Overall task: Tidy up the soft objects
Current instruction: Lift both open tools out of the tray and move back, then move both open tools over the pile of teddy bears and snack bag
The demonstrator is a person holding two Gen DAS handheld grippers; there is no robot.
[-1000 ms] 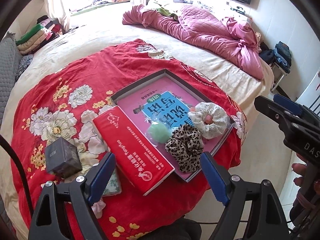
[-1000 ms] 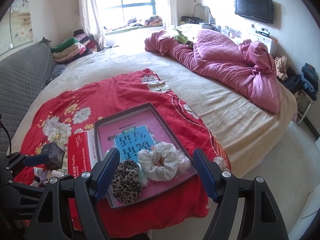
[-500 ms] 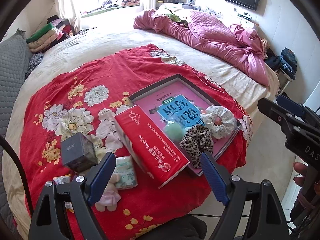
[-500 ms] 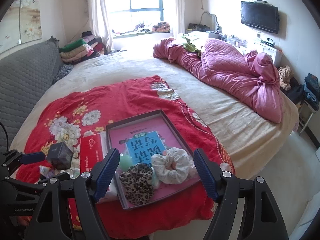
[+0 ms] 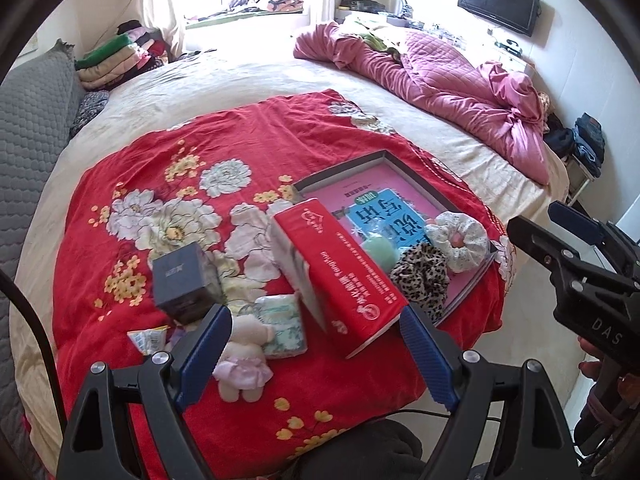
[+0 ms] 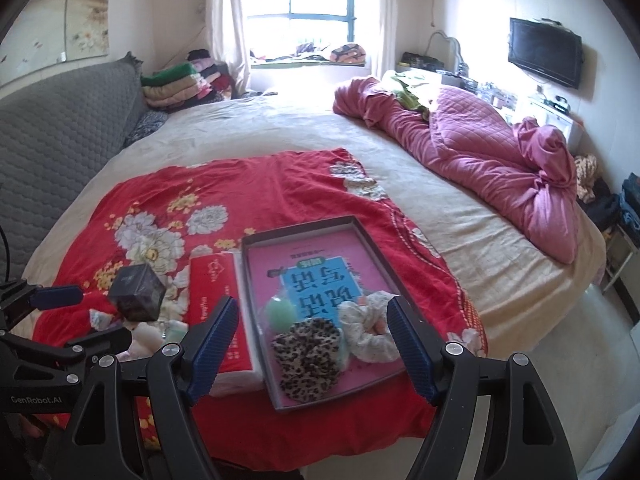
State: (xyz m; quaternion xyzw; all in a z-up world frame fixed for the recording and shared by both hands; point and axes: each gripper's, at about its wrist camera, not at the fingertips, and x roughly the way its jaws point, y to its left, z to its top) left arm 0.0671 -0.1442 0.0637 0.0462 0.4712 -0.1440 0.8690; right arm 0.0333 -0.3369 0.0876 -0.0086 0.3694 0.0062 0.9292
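A shallow box tray (image 5: pixel 404 166) (image 6: pixel 256 240) with a pink and blue liner lies on the red floral cloth (image 5: pixel 224 148). In it are a leopard scrunchie (image 5: pixel 424 280) (image 6: pixel 308 352), a white floral scrunchie (image 5: pixel 460 236) (image 6: pixel 368 332) and a green sponge (image 5: pixel 380 250) (image 6: pixel 280 312). A small plush toy (image 5: pixel 244 360) and a soft tissue pack (image 5: pixel 284 326) lie left of the tray. My left gripper (image 5: pixel 316 354) is open and empty, above the cloth's near edge. My right gripper (image 6: pixel 312 344) is open and empty, hovering before the tray.
A red tissue box (image 5: pixel 340 276) (image 6: pixel 216 300) lies against the tray's left side. A dark cube box (image 5: pixel 182 284) (image 6: pixel 138 292) and a snack wrapper (image 5: pixel 146 338) sit further left. A pink quilt (image 5: pixel 448 80) is heaped at the far right. The bed edge drops to the floor at right.
Both grippers have pulled back and risen from the tray, so more of the bed shows. The plush toy, tissue pack and wrapper came into the left view. The objects have not moved.
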